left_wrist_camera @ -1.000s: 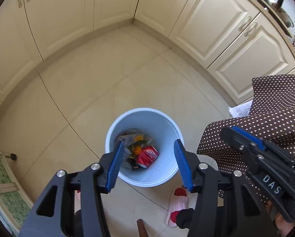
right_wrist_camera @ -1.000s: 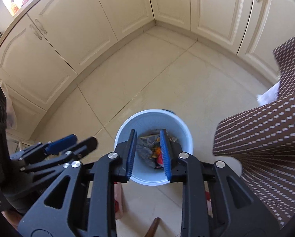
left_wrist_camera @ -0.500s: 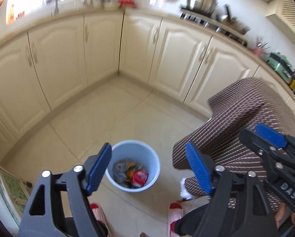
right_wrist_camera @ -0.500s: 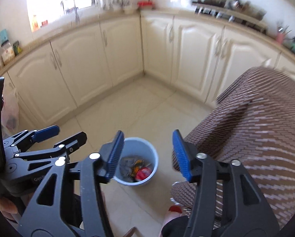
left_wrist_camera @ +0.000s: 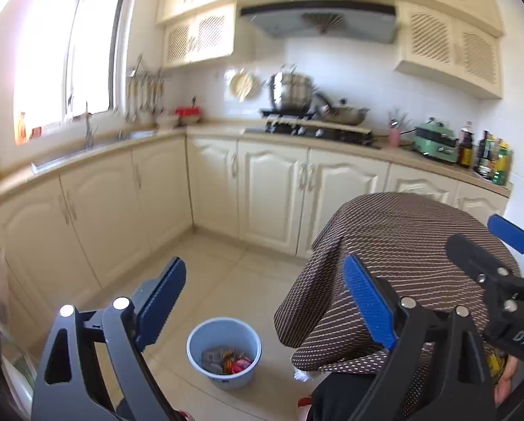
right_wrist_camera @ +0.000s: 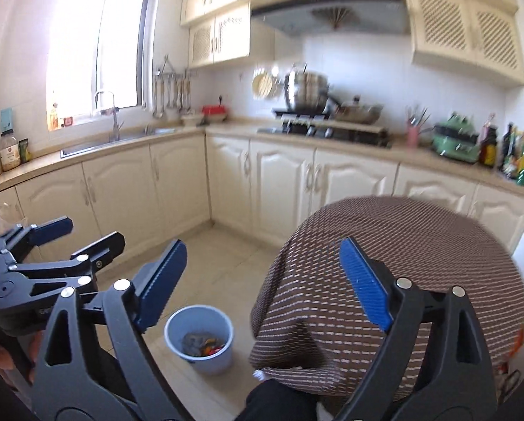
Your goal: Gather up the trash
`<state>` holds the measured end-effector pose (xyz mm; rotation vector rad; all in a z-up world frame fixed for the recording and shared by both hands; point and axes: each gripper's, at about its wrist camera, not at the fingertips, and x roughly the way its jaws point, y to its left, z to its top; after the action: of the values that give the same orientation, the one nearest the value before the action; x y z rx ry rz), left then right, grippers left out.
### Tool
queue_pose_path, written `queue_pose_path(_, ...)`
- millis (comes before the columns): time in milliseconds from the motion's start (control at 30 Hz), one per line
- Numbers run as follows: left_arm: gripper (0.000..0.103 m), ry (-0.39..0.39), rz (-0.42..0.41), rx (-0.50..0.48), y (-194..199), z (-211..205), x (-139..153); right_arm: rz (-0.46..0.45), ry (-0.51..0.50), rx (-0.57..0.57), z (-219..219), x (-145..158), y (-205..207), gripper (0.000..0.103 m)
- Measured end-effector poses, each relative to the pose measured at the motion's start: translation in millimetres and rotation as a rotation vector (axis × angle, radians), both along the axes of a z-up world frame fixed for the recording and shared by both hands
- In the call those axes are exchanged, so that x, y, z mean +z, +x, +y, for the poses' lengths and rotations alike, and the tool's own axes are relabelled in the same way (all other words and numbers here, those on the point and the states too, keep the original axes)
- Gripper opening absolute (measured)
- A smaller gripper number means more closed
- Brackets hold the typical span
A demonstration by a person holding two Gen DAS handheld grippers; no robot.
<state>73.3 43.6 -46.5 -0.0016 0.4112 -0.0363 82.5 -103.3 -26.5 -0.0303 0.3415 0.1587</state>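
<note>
With both held above the floor, my left claw point(left_wrist_camera: 264, 301) and right claw point(right_wrist_camera: 262, 282) gape wide, gripping nothing; the round pale-blue plastic bin point(left_wrist_camera: 224, 357) contains wrappers.

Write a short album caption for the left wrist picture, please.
Open left gripper raised above a blue bin holding trash, beside a brown cloth-covered table in a cream kitchen.

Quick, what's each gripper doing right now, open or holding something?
Left gripper: open, holding nothing.
Right gripper: open, holding nothing.
</note>
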Motion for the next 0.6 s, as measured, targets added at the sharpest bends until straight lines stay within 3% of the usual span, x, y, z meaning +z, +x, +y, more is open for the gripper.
queue_pose_path(367,0.093,0.023,-0.133,-0.026,-72.6,-34.6,44.8,-0.199,-0.028,-0.105,-33.5,39.1,-84.4,0.093)
queue_pose_path(600,0.095,0.023,-0.224,-0.024,-99.4,-43.0,56.4,-0.234,-0.019,-0.126,-41.6,41.2,-106.3,0.094)
